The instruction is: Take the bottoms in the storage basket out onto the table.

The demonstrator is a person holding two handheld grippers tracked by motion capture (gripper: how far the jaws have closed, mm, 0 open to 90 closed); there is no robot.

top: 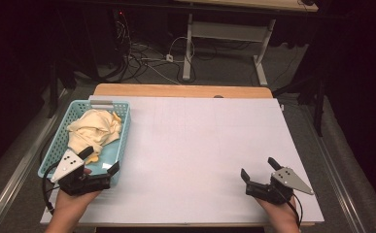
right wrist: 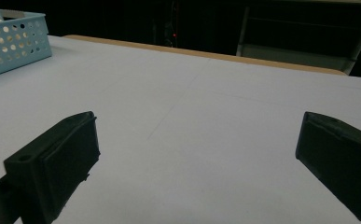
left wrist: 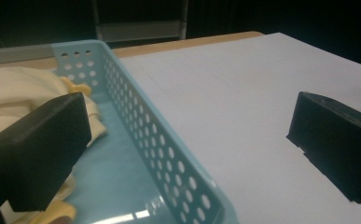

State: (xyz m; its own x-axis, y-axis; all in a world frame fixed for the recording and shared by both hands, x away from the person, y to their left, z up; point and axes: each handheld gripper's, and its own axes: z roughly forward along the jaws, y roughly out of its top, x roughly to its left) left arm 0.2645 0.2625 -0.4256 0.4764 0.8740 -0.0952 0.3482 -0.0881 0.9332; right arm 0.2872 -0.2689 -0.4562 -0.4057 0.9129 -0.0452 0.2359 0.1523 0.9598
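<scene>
My left gripper (top: pixel 100 162) hangs over the near end of the blue basket (top: pixel 123 133), its jaws spread as wide as they go and closed on nothing; in the left gripper view one jaw stands inside the basket, just in front of the cloth, and the other out over the white sheet, so the perforated wall (left wrist: pixel 169 154) runs between them. The pale yellow cloth (top: pixel 94 128) lies crumpled in the basket, heaped toward its far end and reaching down the middle, with one jaw near its near edge; I cannot tell whether that jaw touches the fabric. My right gripper (top: pixel 259 171) rests well apart at the near right of the counter (top: pixel 205 141), jaws likewise wide open and empty, pointing across the bare white sheet toward the basket (right wrist: pixel 10 39) far off at the left. As I judge it, the work has hardly begun: the cloth is all in the basket, nothing is laid out on the counter, and neither of my jaws has a hold. What is left is nearly everything: taking hold of the cloth, lifting it clear of the wall and bringing it onto the open sheet.
</scene>
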